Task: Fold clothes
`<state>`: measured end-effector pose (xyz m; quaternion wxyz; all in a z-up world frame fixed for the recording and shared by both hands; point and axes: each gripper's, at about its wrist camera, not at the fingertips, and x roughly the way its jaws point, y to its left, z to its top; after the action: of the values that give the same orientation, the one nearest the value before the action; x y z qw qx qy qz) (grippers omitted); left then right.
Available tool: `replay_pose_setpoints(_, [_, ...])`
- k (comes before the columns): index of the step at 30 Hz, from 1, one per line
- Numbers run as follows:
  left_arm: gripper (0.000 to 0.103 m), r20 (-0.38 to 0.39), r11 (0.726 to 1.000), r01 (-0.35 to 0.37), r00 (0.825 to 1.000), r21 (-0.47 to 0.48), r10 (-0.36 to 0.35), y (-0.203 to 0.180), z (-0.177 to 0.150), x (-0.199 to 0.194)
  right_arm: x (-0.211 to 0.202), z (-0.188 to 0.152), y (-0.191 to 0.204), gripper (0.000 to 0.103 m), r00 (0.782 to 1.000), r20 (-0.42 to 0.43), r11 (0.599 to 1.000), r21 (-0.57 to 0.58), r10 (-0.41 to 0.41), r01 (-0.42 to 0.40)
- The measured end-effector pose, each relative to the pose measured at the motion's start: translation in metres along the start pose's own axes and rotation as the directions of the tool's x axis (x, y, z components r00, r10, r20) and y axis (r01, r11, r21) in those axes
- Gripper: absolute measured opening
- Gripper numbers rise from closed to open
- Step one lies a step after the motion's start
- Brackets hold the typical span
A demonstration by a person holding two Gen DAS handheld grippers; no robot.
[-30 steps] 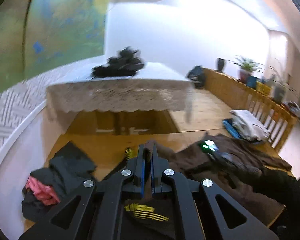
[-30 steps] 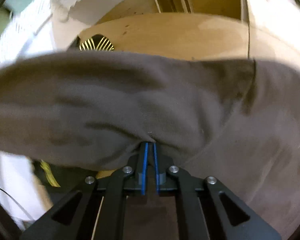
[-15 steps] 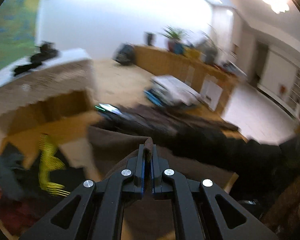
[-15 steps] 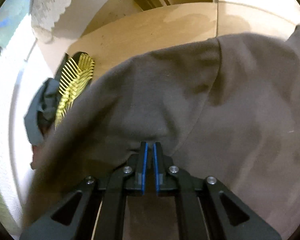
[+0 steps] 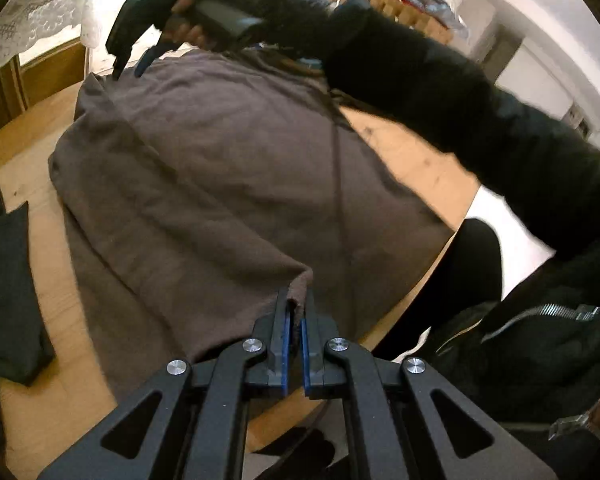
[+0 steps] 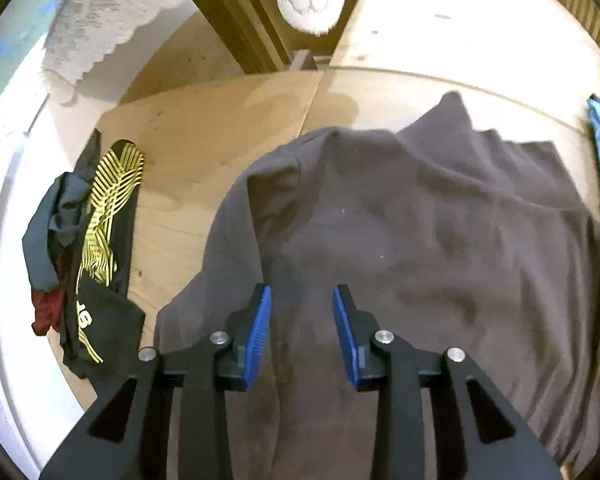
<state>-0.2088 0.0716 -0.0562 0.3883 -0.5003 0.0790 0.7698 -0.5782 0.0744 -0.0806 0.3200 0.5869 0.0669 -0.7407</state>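
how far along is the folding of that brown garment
Early. Done: the brown garment lies spread on the wooden table, one side doubled over. In hand: the left gripper pinches a corner of it; the right gripper is open above the cloth. Left: the remaining folds, plus the black garment with yellow print beside it.

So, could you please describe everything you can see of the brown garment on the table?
The brown garment is a soft, matte, knit-looking top lying mostly flat on the wooden table, with a fold ridge and light wrinkles. The left gripper pinches its near corner. The right gripper hovers open above the far end. A black garment lies beside it.
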Motion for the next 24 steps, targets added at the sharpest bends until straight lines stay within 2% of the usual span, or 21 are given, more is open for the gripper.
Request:
replay_pose_setpoints(3, [0.004,-0.007,0.998,-0.058,0.998,0.024,0.058,-0.003,-0.010,-0.008,-0.003,-0.009,0.023,0.033,1.000,0.006,0.997,-0.069,0.021,-0.021])
replay_pose_setpoints(4, [0.004,-0.009,0.997,-0.077,0.997,0.033,0.077,-0.004,-0.013,-0.011,-0.001,-0.016,0.033,0.033,0.999,-0.008,0.993,-0.109,0.036,-0.037])
replay_pose_setpoints(6, [0.006,-0.012,0.992,-0.115,0.993,0.049,0.115,-0.006,-0.019,-0.016,0.004,-0.038,0.054,0.033,0.999,-0.049,0.978,-0.205,0.015,-0.024])
replay_pose_setpoints(8, [0.032,-0.021,0.988,-0.148,0.989,0.049,0.149,-0.007,-0.025,-0.023,0.007,-0.059,0.074,0.033,0.997,-0.075,0.962,-0.273,-0.001,-0.019])
replay_pose_setpoints(10, [0.040,-0.027,0.980,-0.193,0.981,0.039,0.194,-0.013,-0.032,-0.027,0.010,-0.078,0.094,0.033,0.995,-0.096,0.944,-0.331,-0.012,-0.021])
replay_pose_setpoints(13, [0.040,-0.021,0.976,-0.215,0.976,0.025,0.216,-0.021,-0.048,-0.031,0.012,-0.106,0.123,0.036,0.992,-0.121,0.910,-0.413,-0.032,-0.021])
replay_pose_setpoints(17, [0.040,-0.017,0.976,-0.215,0.977,-0.037,0.214,-0.014,-0.052,-0.019,0.020,-0.129,0.155,0.038,0.988,-0.131,0.871,-0.490,-0.082,0.008])
replay_pose_setpoints(21, [0.040,-0.013,0.972,-0.213,0.977,-0.099,0.213,-0.008,-0.055,-0.008,0.038,-0.132,0.167,0.039,0.979,-0.169,0.876,-0.481,-0.117,0.021])
replay_pose_setpoints(24, [0.040,-0.009,0.967,-0.211,0.977,-0.146,0.212,-0.003,-0.057,0.001,0.046,-0.135,0.171,0.039,0.970,-0.177,0.866,-0.497,-0.167,0.058])
